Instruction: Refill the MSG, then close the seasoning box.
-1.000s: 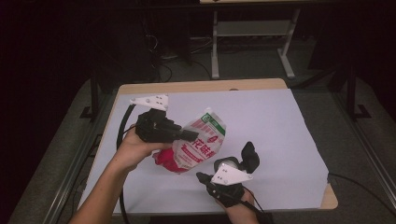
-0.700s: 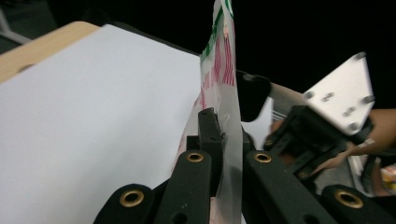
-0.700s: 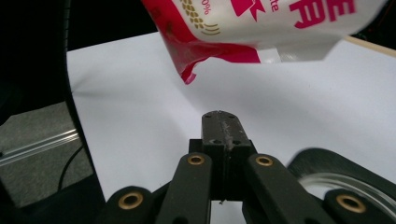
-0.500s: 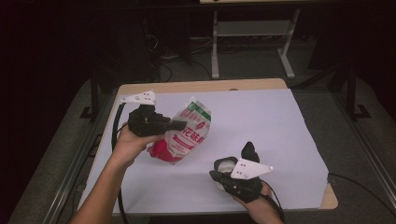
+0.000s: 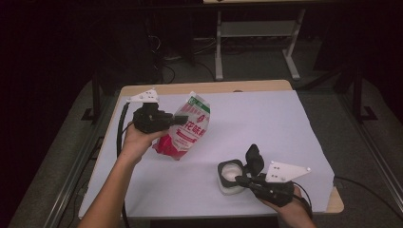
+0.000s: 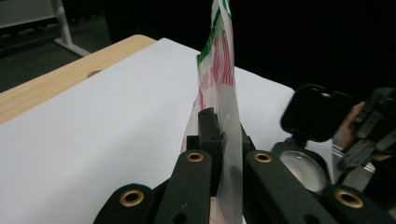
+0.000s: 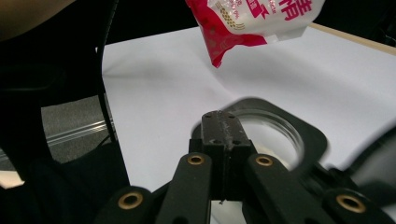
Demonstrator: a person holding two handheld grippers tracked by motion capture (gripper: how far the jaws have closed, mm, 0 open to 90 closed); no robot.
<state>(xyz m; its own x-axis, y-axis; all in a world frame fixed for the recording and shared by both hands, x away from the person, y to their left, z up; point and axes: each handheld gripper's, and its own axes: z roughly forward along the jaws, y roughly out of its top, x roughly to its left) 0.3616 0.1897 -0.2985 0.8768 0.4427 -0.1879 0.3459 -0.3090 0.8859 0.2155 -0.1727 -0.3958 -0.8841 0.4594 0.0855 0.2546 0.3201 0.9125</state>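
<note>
my left tool (image 5: 177, 118) pinches the bag (image 5: 186, 129) above the desk (image 5: 285, 123); my right tool (image 5: 243, 179), closed, holds the open jar (image 5: 231, 176) by its rim; a tilted bag could spill past the mouth

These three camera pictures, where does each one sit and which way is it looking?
High view: above the person's side, looking forward and down on the table; both forearms and hands show.
Left gripper view: rides the left gripper, looking along its jaws clamped on the bag.
Right gripper view: rides the right gripper, looking along its closed jaws over the open container.
Shared: all three show the bag and container.
</note>
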